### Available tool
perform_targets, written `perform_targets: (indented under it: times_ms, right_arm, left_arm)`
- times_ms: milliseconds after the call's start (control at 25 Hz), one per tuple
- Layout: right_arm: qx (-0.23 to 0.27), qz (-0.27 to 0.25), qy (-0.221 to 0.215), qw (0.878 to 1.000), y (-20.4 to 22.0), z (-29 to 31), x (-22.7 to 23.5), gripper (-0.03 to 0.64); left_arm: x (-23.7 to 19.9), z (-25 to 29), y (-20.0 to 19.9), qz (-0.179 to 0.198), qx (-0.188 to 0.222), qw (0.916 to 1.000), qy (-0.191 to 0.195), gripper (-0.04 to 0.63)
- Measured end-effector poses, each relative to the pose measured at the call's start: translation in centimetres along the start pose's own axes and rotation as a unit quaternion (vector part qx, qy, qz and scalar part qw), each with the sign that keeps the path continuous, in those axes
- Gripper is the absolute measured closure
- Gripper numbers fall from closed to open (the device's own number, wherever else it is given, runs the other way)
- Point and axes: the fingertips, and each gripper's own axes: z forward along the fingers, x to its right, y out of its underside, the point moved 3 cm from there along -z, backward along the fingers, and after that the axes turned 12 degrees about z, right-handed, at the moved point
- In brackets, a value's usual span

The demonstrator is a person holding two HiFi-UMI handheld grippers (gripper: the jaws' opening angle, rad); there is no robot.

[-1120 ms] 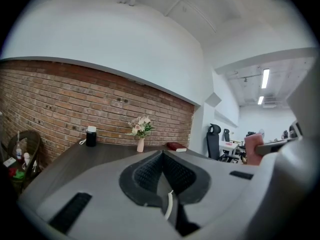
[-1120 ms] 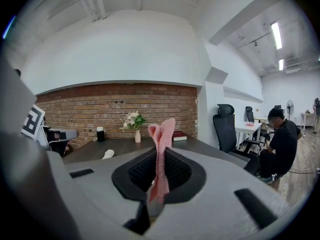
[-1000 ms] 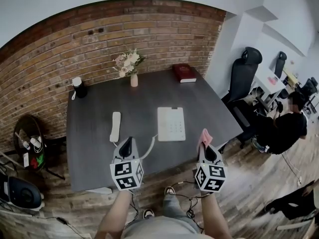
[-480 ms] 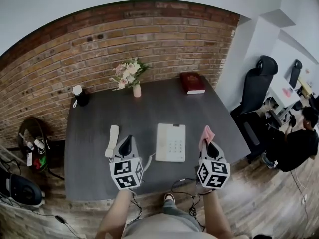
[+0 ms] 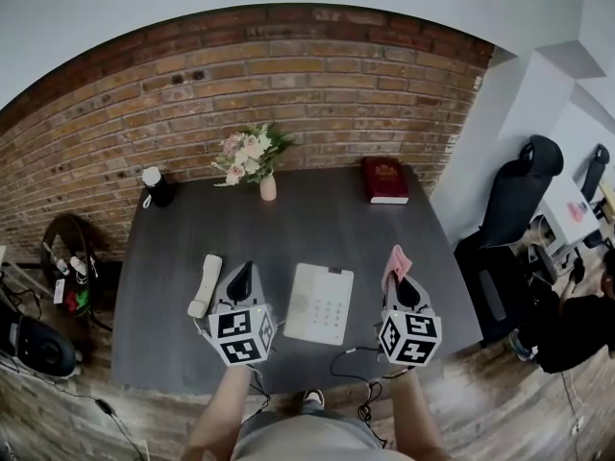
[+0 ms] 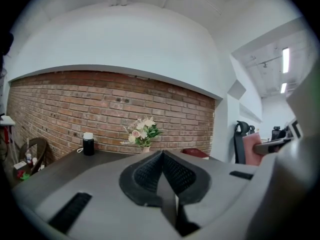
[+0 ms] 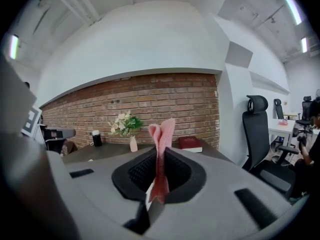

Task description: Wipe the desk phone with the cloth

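Observation:
The white desk phone base [image 5: 321, 303] lies on the dark desk [image 5: 307, 219] near its front edge, keypad up. Its handset [image 5: 204, 284] lies off the base to the left, joined by a cord. My left gripper [image 5: 244, 273] hovers between handset and base, jaws shut with nothing between them [image 6: 161, 156]. My right gripper [image 5: 400, 284] hangs to the right of the base, shut on a pink cloth [image 5: 394, 262] that sticks up out of the jaws [image 7: 161, 149].
At the back of the desk stand a vase of flowers [image 5: 255, 157], a black cup with a white lid [image 5: 154, 186] and a red book [image 5: 384, 180]. Brick wall behind. Black office chairs [image 5: 524, 190] and a seated person are at the right. Cables trail on the floor.
The head camera has shifted, so the desk and phone sit lower and more to the left in view. Both grippers keep their places and states; the cloth stays clamped.

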Motion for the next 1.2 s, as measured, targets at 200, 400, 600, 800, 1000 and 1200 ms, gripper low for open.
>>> perform_targets:
  times_ms: [200, 400, 600, 800, 1000, 1200]
  right_arm:
    - [-0.015, -0.013, -0.007, 1.000, 0.4, 1.7, 0.7, 0.595]
    - [-0.029, -0.013, -0.002, 0.999, 1.2, 2.3, 0.6, 0.595]
    - [-0.039, -0.026, 0.002, 0.999, 2.0, 2.7, 0.2, 0.595]
    - [-0.053, -0.038, 0.004, 0.998, 2.9, 3.2, -0.3, 0.595]
    - [-0.071, -0.057, -0.006, 0.996, 4.0, 4.2, -1.3, 0.595]
    - [-0.093, -0.080, -0.025, 0.992, 5.2, 5.8, -2.9, 0.595]
  left_arm:
    - [0.3, 1.4, 1.1, 0.003, -0.019, 0.9998, -0.004, 0.591]
    - [0.4, 2.2, 2.7, 0.006, -0.037, 0.9992, 0.009, 0.591]
    - [-0.3, 2.6, 4.0, 0.006, -0.049, 0.9987, 0.016, 0.591]
    - [-1.1, 2.7, 5.1, 0.005, -0.057, 0.9982, 0.017, 0.591]
    - [-2.0, 2.6, 6.2, 0.009, -0.063, 0.9979, 0.017, 0.591]
    - [-3.3, 2.6, 7.9, -0.001, -0.072, 0.9974, 0.007, 0.591]
